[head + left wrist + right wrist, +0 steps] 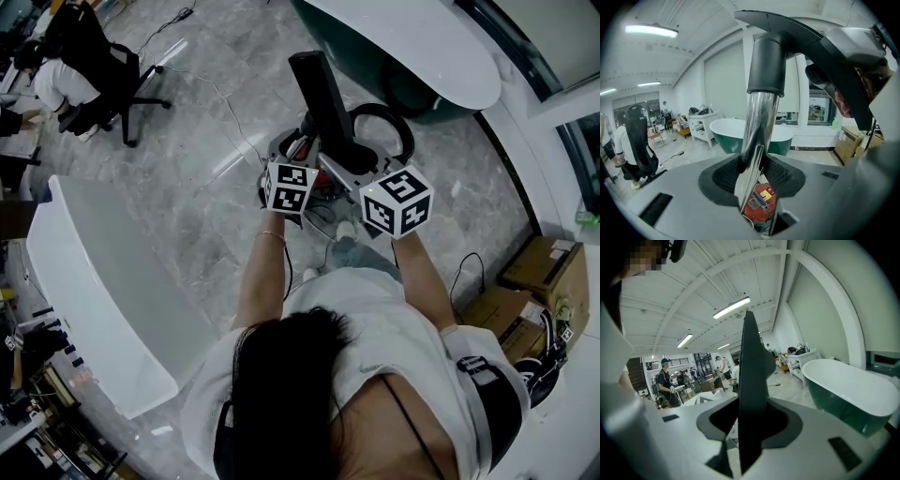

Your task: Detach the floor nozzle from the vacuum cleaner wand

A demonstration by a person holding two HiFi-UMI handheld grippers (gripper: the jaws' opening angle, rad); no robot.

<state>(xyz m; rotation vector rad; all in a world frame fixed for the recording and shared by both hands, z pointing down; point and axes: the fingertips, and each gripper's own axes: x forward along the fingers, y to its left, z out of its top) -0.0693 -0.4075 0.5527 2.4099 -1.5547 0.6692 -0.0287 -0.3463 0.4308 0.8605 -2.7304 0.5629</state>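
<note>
Left hand-held gripper clamps the wand while right hand-held gripper grips the floor nozzle, held aloft (red vacuum cleaner below); a straight pull along the tube should free it.

Black is shown by the plastic floor nozzle, mirror chrome by the metal wand tube, red by the vacuum body, and grey veining by the marble floor.

Two grippers, one wand, one floor nozzle, one bathtub, two cardboard boxes, one office chair.
</note>
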